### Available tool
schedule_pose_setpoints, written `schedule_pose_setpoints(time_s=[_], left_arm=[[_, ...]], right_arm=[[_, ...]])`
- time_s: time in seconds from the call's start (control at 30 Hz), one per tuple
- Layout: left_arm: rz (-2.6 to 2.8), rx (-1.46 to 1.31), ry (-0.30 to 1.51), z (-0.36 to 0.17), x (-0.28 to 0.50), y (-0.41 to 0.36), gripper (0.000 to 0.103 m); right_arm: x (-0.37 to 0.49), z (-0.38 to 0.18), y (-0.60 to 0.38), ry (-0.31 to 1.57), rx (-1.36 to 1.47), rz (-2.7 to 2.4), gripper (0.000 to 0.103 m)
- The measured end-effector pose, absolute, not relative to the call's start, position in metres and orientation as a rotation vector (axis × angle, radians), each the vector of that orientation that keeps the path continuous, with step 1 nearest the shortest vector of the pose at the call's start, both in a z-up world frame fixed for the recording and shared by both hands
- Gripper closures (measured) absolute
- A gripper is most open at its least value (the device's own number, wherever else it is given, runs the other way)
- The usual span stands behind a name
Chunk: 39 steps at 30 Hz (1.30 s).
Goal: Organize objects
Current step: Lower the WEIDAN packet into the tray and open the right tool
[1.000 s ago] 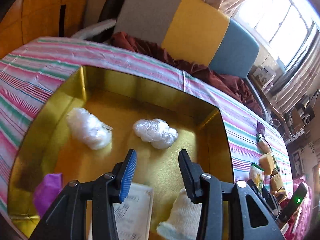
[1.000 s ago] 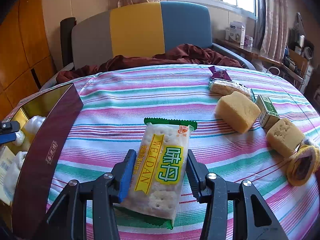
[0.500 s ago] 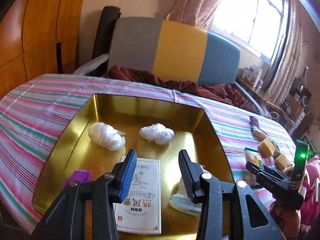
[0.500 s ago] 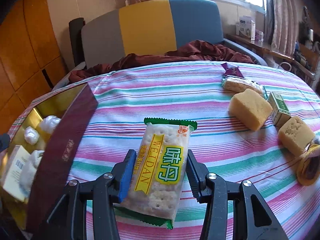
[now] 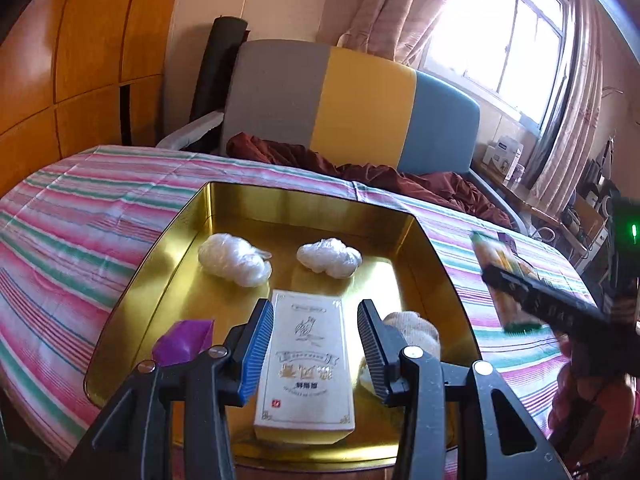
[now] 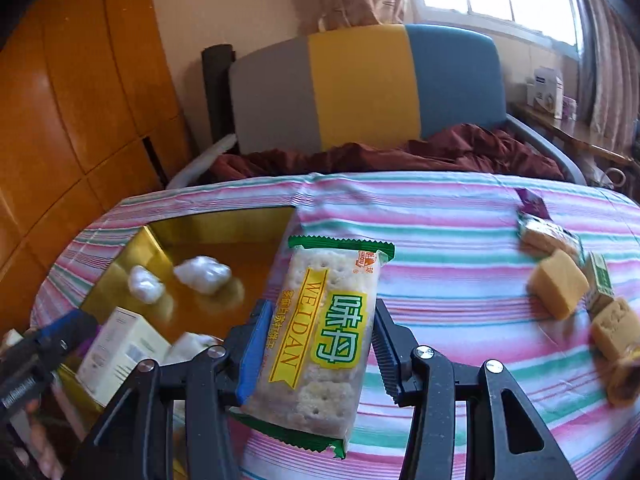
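Observation:
A gold tin box sits on the striped table; it also shows in the right wrist view. Inside lie two clear plastic-wrapped bundles, a white carton, a purple wrapper and a white cloth piece. My left gripper is open and empty above the carton. My right gripper is shut on a WEIDAN cracker packet, held in the air near the tin's right side. It shows blurred in the left wrist view.
Yellow cake blocks, a small green box, a wrapped snack and a purple wrapper lie on the table's right part. A grey, yellow and blue chair with a maroon cloth stands behind.
My right gripper has carried the cracker packet up and left toward the tin. My left gripper has pulled back and risen, so the whole tin shows.

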State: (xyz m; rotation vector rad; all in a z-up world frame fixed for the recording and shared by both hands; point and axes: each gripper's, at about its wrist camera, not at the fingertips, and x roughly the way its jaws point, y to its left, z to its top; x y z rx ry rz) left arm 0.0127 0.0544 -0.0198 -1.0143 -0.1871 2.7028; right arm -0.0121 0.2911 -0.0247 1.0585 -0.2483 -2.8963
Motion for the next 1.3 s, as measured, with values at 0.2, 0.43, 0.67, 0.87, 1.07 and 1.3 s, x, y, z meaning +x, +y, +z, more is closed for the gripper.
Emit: schedule_pose_setpoints(time_s=[0.2, 0.43, 0.67, 0.87, 1.07, 1.3], left_arm=[[2.712, -1.017, -0.193, -0.022, 0.016, 0.047, 0.059], [2.735, -1.013, -0.223, -0.023, 0.015, 0.035, 0.059], [2.728, -1.02, -0.227, -0.024, 0.014, 0.036, 0.059], [2.724, -1.019, -0.214, -0.024, 0.017, 0.038, 0.059], [2.715, -1.022, -0.211, -0.025, 0.019, 0.043, 0.059], [2.69, -1.017, -0.18, -0.024, 0.024, 0.055, 0.059]], right_arm=[[-0.046, -0.014, 0.249, -0.114, 1.083, -2.836, 0.053], [-0.078, -0.024, 0.218, 0.017, 1.185, -2.78, 0.053], [-0.102, -0.045, 0.217, -0.005, 1.308, -2.746, 0.053], [-0.101, -0.044, 0.219, -0.003, 1.295, -2.763, 0.053], [-0.083, -0.035, 0.235, -0.12, 1.225, -2.786, 0.045], [-0.058, -0.027, 0.25, -0.223, 1.176, -2.821, 0.033]])
